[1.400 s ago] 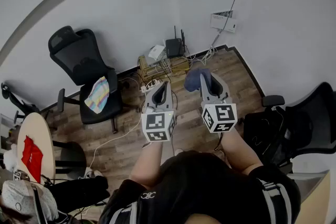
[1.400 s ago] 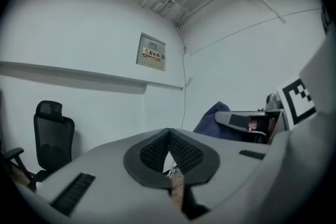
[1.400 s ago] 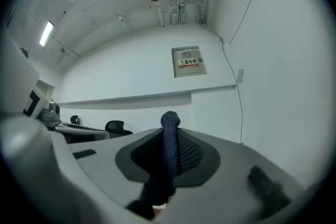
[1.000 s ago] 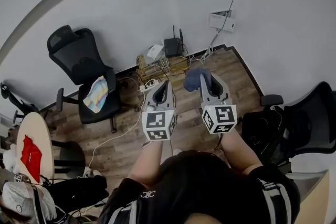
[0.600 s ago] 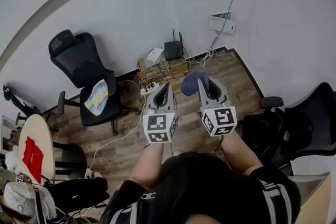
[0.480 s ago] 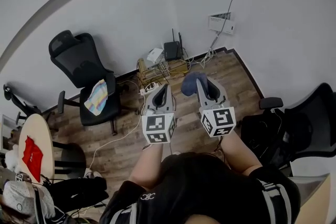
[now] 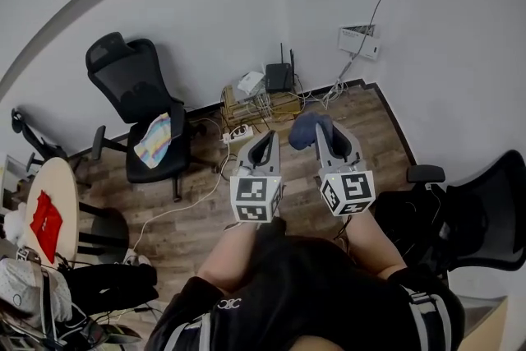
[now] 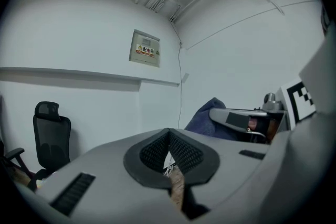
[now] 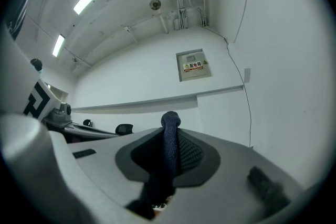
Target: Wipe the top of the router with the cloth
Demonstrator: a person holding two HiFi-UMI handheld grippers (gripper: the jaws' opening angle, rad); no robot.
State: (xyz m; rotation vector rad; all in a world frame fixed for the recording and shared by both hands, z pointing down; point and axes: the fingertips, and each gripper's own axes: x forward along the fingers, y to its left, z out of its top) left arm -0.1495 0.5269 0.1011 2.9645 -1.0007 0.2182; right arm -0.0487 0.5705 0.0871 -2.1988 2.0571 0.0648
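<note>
In the head view a black router point(image 7: 279, 77) with two upright antennas stands on the floor against the far wall, well beyond both grippers. My right gripper point(image 7: 323, 130) is shut on a dark blue cloth point(image 7: 302, 130), which bulges out to the left of its tip. The right gripper view shows the cloth point(image 9: 169, 157) pinched between the two pads. My left gripper point(image 7: 266, 141) is held beside it, jaws together with nothing in them. From the left gripper view the cloth point(image 8: 207, 121) and the other gripper show at the right.
A wire rack with tangled cables point(image 7: 256, 104) and a power strip point(image 7: 240, 133) lie between me and the router. A black office chair point(image 7: 144, 107) with a colourful cloth point(image 7: 154, 140) stands to the left. Another black chair point(image 7: 460, 210) is at my right. A round table point(image 7: 48, 214) sits far left.
The head view has shifted a little, so the router and chairs sit slightly further right. Both grippers stay side by side, the right one still holding the cloth.
</note>
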